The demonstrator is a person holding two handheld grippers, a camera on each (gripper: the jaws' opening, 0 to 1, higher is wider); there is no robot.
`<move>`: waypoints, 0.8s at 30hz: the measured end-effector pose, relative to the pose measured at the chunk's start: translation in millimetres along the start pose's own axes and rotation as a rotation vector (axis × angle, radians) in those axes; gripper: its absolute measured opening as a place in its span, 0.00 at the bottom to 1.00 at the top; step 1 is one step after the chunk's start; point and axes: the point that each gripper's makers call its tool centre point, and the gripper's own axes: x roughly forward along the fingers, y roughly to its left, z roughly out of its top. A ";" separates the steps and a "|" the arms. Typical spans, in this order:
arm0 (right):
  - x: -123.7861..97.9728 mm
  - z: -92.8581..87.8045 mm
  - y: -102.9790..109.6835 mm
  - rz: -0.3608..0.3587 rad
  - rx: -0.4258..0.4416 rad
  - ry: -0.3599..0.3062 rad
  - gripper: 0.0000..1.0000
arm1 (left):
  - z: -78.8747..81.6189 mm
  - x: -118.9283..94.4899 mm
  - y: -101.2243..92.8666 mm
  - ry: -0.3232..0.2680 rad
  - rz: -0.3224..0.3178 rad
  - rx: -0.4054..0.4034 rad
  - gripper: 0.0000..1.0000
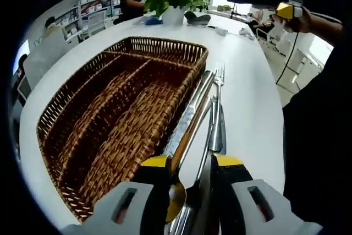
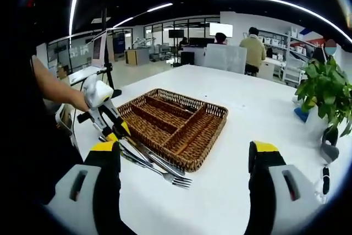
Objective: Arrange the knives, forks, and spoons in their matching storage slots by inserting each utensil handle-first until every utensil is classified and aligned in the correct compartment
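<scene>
Beside the basket (image 1: 118, 108), at its 3 o'clock edge on the table (image 1: 247, 81), lie the utensils (image 1: 212, 108); our left gripper (image 1: 190, 171) has fingers released around the spoon (image 1: 177, 199) etc.; right gripper (image 2: 184, 152) is spread, empty; risk: we pinch several pcs at once.

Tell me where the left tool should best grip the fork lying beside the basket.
Probably mid-handle on the fork, coming from the end nearest the left tool. It lies flat, tines pointing away, close against the other cutlery along the basket wall, so the bare-table side gives more room.
</scene>
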 end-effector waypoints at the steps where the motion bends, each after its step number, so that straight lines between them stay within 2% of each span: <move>1: 0.1 0.3 0.1 0.000 0.000 0.000 1.00 | -0.5 1.9 -0.1 0.013 0.003 0.030 0.28; 3: 0.0 0.6 0.2 -0.001 -0.003 0.001 1.00 | -3.9 5.1 0.6 0.050 0.014 0.098 0.26; 6: -1.1 1.0 -0.9 -0.005 0.000 -0.002 1.00 | -0.6 6.0 -1.2 0.040 0.006 0.077 0.24; 11: -2.9 -0.2 -1.7 -0.011 0.002 0.001 1.00 | 3.4 4.5 4.3 0.028 0.016 0.100 0.16; 16: -3.7 0.3 -1.1 -0.012 0.004 -0.002 1.00 | 2.2 9.9 5.4 0.053 0.010 0.137 0.09; 20: -5.5 0.3 -2.1 -0.017 0.004 -0.004 1.00 | 2.1 13.2 6.5 0.066 0.015 0.171 0.09; 21: -6.0 0.2 -2.6 -0.018 0.006 -0.005 1.00 | 1.0 14.1 5.9 0.072 0.008 0.203 0.10; 24: -7.1 -1.2 -4.1 -0.021 0.003 0.001 1.00 | -0.7 14.9 5.9 0.082 0.001 0.204 0.10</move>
